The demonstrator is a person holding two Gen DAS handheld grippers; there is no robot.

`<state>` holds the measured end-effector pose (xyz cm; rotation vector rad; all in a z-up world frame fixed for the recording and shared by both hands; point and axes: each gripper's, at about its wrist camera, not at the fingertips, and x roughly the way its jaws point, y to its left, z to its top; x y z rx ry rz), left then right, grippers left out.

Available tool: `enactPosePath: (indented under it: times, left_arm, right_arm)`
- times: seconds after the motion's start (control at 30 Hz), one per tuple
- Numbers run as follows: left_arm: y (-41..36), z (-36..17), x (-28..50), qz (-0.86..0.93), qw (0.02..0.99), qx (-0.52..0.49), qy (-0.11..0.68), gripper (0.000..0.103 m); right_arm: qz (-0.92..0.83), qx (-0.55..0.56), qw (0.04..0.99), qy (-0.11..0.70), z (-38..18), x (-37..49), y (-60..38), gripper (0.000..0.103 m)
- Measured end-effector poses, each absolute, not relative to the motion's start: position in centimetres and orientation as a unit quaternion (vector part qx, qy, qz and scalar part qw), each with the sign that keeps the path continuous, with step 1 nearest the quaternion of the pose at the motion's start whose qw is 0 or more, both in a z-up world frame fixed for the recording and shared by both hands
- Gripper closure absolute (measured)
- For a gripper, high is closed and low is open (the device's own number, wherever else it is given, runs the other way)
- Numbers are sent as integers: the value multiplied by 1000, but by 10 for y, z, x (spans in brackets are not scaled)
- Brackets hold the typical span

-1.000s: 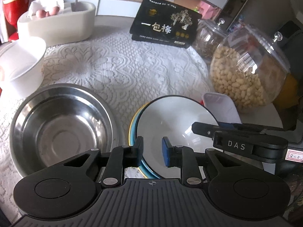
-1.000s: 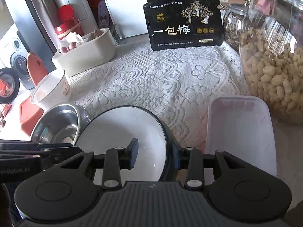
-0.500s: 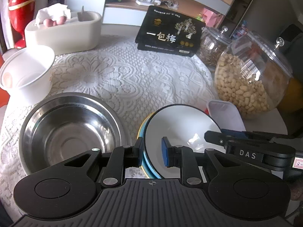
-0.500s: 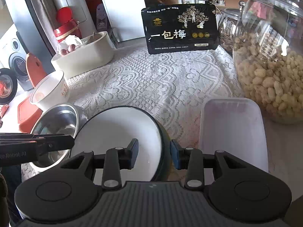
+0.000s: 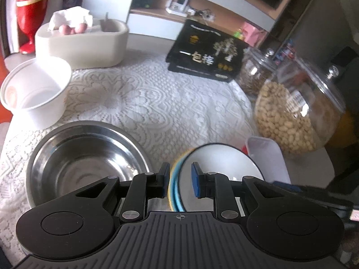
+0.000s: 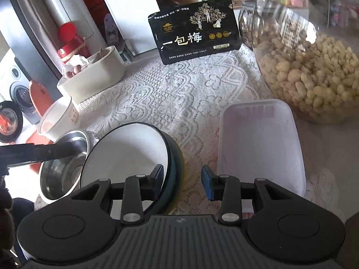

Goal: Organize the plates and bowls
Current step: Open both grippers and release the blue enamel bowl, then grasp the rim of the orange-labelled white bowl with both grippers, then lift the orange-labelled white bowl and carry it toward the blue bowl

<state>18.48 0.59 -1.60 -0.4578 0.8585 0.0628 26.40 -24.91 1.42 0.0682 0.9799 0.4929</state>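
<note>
A stack of plates, white-faced on top with blue and yellow rims beneath (image 5: 221, 163), lies on the lace cloth; it also shows in the right wrist view (image 6: 125, 154). My left gripper (image 5: 179, 182) is open, its fingers straddling the stack's left rim. My right gripper (image 6: 182, 185) is open, straddling the stack's right rim. A steel bowl (image 5: 83, 159) sits just left of the stack, also in the right wrist view (image 6: 62, 172). A white paper bowl (image 5: 36, 94) stands farther left, also in the right wrist view (image 6: 58, 121).
A clear plastic box (image 6: 260, 143) lies right of the stack. A large peanut jar (image 5: 298, 109), a smaller jar (image 5: 255, 71), a black package (image 5: 206, 53) and a cream tub (image 5: 80, 42) stand at the back. The table edge runs along the left.
Both grippers have drawn back a little, and the right jaws have opened wider. The plate stack sits lower and nearer in the left wrist view.
</note>
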Motion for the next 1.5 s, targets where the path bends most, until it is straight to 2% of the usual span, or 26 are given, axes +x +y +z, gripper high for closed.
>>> enactPosePath:
  times: [0.17, 0.3, 0.37, 0.47, 0.63, 0.83, 1.1, 1.27, 1.33, 1.5]
  left_arm:
    - [47, -8, 174, 66, 889, -268, 364, 80]
    - [120, 3, 145, 172, 887, -304, 302, 80]
    - [157, 1, 133, 235, 872, -316, 291, 80]
    - [211, -14, 122, 285, 843, -355, 287, 80]
    - [260, -48, 138, 309, 816, -399, 281, 80]
    - [267, -80, 154, 280, 823, -401, 289, 80]
    - [273, -100, 162, 257, 822, -405, 308, 78]
    - [268, -108, 168, 243, 826, -403, 311, 75]
    - [262, -107, 171, 238, 831, -395, 313, 75]
    - [247, -105, 183, 189, 841, -386, 328, 73]
  right_arm:
    - [254, 33, 856, 449, 32, 264, -232, 66]
    - [286, 8, 859, 424, 58, 274, -185, 64]
    - [302, -9, 855, 422, 65, 286, -150, 60]
    - [321, -31, 846, 424, 67, 303, -96, 53]
    - [347, -45, 819, 456, 55, 332, 0, 53]
    - [342, -71, 801, 487, 22, 352, 89, 53]
    - [322, -68, 763, 556, -34, 379, 151, 53]
    - [323, -94, 752, 567, -51, 377, 157, 72]
    - [320, -105, 752, 566, -53, 378, 154, 75]
    - [305, -105, 760, 564, -43, 384, 127, 76]
